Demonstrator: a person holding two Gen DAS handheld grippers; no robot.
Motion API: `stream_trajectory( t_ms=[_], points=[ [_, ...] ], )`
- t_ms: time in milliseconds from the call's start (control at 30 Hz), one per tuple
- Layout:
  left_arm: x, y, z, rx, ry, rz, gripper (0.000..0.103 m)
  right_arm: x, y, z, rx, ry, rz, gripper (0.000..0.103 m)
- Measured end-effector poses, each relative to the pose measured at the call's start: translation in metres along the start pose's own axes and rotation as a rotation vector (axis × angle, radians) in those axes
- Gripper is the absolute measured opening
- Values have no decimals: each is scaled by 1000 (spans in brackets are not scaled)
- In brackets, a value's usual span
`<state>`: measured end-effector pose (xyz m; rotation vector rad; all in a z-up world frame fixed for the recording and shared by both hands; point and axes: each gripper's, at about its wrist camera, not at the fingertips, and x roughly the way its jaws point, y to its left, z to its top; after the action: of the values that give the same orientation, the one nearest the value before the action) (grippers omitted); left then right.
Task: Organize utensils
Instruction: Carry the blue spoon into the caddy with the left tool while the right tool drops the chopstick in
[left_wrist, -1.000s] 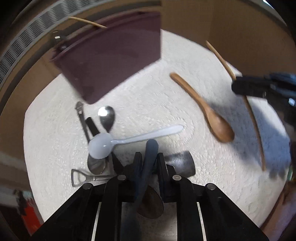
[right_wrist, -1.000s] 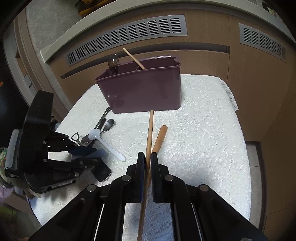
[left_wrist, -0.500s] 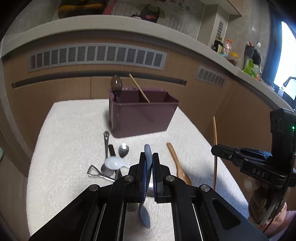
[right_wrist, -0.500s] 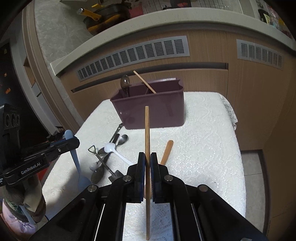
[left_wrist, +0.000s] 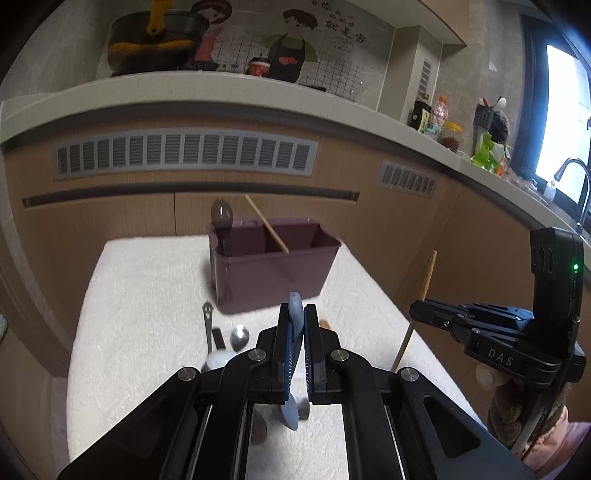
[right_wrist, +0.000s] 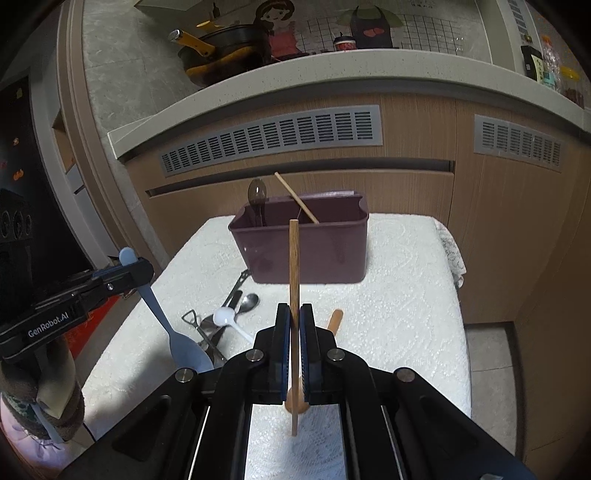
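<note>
Both pairs of fingers are clamped on utensils: our left gripper (left_wrist: 297, 332) pinches a blue spoon (right_wrist: 162, 314) high on its handle, bowl hanging down, and our right gripper (right_wrist: 294, 332) pinches a chopstick (right_wrist: 294, 258) near its middle, held upright. Both are off the cloth (right_wrist: 399, 295), short of the bin (right_wrist: 310, 251), which stands at the far end with a dark spoon (right_wrist: 257, 192) and another chopstick (right_wrist: 295, 197) already inside.

To do this well, we should carry each piece over the rim before lowering, send the chopstick to the compartment that holds its mate, and release only once each tip is well inside. Both grippers point forward and downward toward the bin, side by side and well apart.
</note>
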<state>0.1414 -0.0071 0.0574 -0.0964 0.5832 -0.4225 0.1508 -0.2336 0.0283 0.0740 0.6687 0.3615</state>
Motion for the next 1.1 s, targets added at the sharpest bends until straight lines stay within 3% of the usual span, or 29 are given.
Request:
stream_trajectory(
  t_ms=[100, 300, 500, 733, 1100],
  points=[
    [-10, -5, 32, 34, -58, -5, 6, -11, -1, 30, -14, -46, 2, 5],
    [-23, -11, 122, 112, -213, 7, 6, -52, 5, 121, -107, -245, -58, 5],
    [3, -3, 169, 116, -243, 18, 6, -48, 12, 180, -154, -315, -121, 5],
    [46, 15, 176, 107, -197, 30, 6, -1, 9, 201, -174, -278, -149, 5],
    [127, 48, 136, 22, -63, 6, 6, 91, -15, 167, -141, -147, -199, 5]
  ],
)
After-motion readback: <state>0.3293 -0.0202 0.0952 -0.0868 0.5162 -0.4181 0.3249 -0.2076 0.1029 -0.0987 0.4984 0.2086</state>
